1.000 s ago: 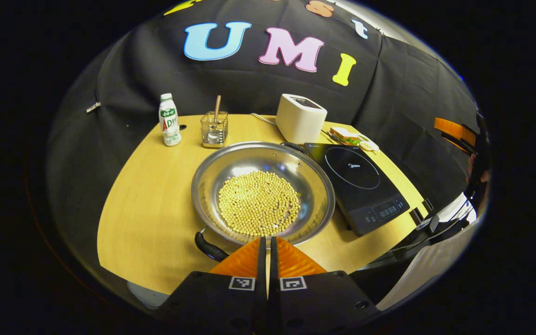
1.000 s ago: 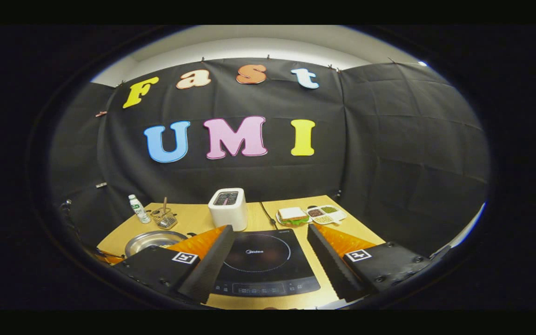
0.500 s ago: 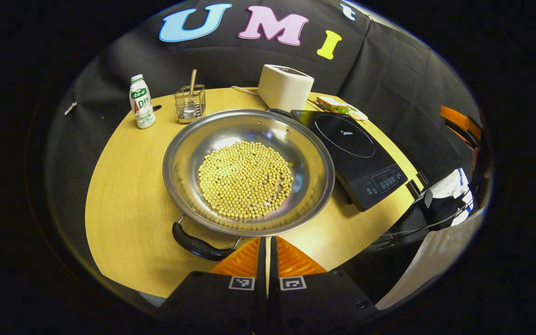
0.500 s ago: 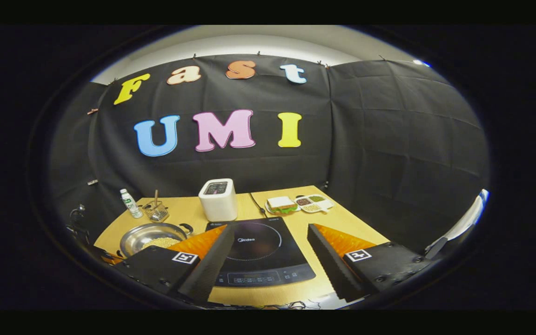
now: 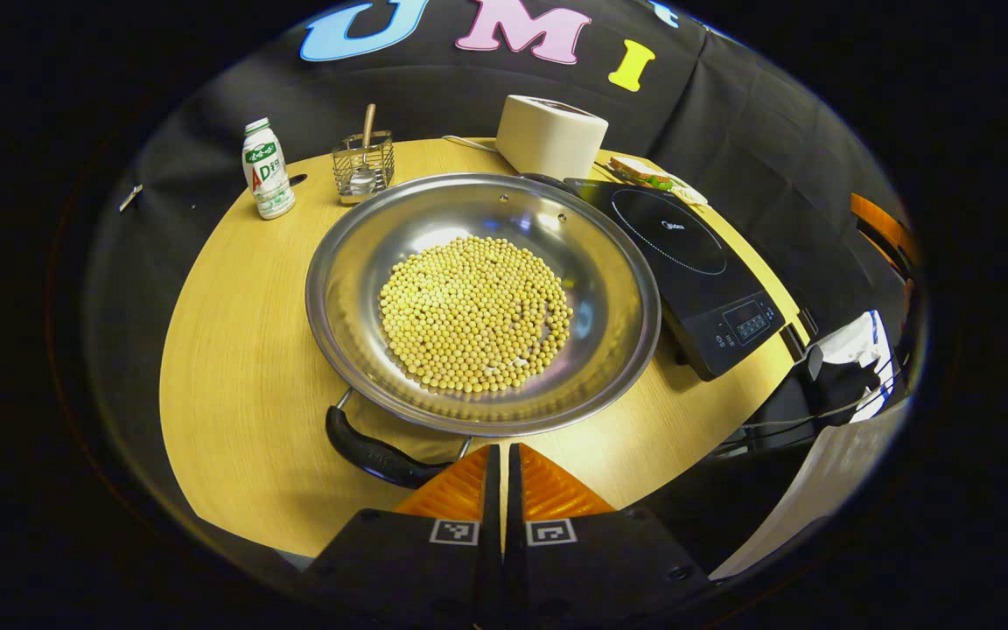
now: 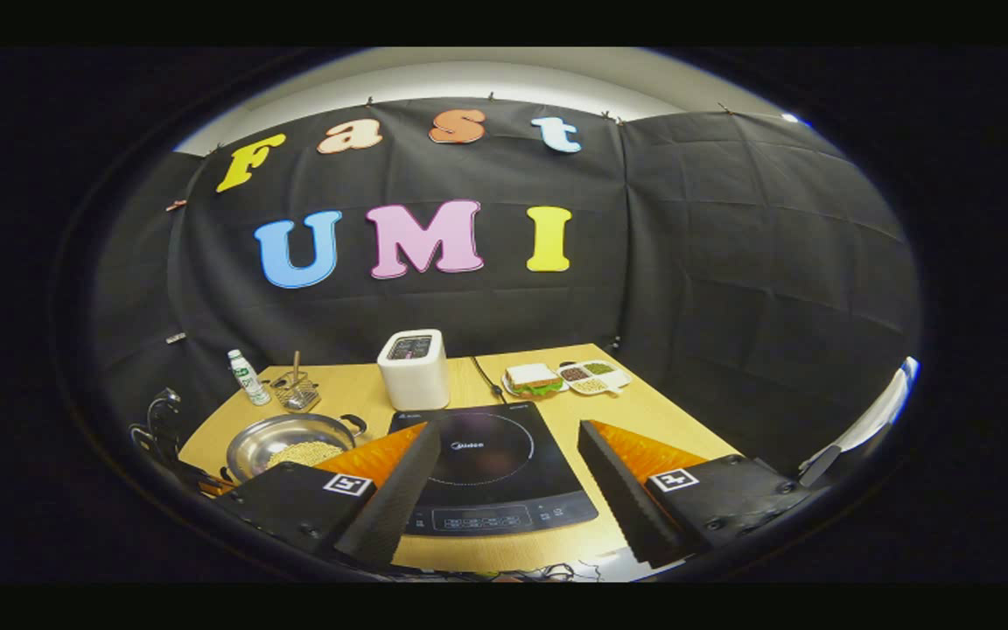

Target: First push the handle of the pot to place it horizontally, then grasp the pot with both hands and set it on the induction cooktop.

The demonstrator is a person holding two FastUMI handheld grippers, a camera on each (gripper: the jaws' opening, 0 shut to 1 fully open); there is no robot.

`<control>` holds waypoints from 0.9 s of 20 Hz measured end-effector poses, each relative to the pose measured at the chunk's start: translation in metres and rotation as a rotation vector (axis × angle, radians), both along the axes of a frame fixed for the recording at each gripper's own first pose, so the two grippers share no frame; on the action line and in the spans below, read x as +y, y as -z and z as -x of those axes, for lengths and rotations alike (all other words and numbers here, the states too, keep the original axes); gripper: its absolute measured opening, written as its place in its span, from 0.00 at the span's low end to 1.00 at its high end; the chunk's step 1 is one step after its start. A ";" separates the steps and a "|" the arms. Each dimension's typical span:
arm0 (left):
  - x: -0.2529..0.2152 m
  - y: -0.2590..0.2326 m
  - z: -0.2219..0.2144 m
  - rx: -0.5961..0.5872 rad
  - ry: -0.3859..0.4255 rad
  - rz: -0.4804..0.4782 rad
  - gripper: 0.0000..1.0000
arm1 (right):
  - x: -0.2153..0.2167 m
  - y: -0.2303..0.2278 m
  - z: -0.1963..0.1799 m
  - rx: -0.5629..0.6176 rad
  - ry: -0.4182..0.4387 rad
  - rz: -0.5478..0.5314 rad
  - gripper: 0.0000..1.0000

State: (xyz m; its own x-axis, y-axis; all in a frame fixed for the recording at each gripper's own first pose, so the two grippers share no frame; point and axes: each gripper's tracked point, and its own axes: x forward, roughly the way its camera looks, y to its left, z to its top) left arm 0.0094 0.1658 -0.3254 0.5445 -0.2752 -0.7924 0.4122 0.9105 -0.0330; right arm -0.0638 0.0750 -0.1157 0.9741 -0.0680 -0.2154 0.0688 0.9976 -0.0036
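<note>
Pot (image 5: 482, 297) of soybeans (image 5: 475, 313) on the table (image 5: 233, 350), beside the induction cooktop (image 5: 688, 262); bottle (image 5: 265, 168), utensil basket (image 5: 362, 166) and toaster (image 5: 549, 136) behind. Left gripper (image 5: 501, 464) clenched beside the near handle (image 5: 373, 451); right gripper (image 6: 504, 477) released above cooktop.

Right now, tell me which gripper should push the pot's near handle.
Left. The left gripper, fingers closed together, sits right at the black handle of the pot. The right gripper hangs open over the induction cooktop, with the pot off to its side.
</note>
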 end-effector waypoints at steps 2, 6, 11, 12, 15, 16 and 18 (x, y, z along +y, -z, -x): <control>0.006 0.001 -0.003 0.007 -0.013 -0.007 0.05 | 0.001 0.000 -0.003 0.003 -0.004 0.005 0.99; 0.025 0.002 -0.011 0.018 -0.034 -0.030 0.05 | 0.000 0.003 -0.003 0.014 -0.003 0.014 0.99; 0.044 -0.001 -0.026 0.010 -0.086 -0.017 0.05 | -0.003 0.002 -0.007 0.014 0.010 0.018 0.99; 0.047 -0.002 -0.030 0.008 -0.092 -0.021 0.05 | -0.002 0.001 -0.008 0.015 0.011 0.019 0.99; 0.058 0.001 -0.040 0.019 -0.094 -0.056 0.05 | 0.001 0.001 -0.009 0.017 0.007 0.021 0.99; 0.061 0.001 -0.042 0.022 -0.099 -0.065 0.05 | 0.001 0.003 -0.009 0.017 0.004 0.025 0.99; 0.068 0.002 -0.048 0.025 -0.114 -0.073 0.05 | 0.001 0.001 -0.010 0.018 0.004 0.031 0.99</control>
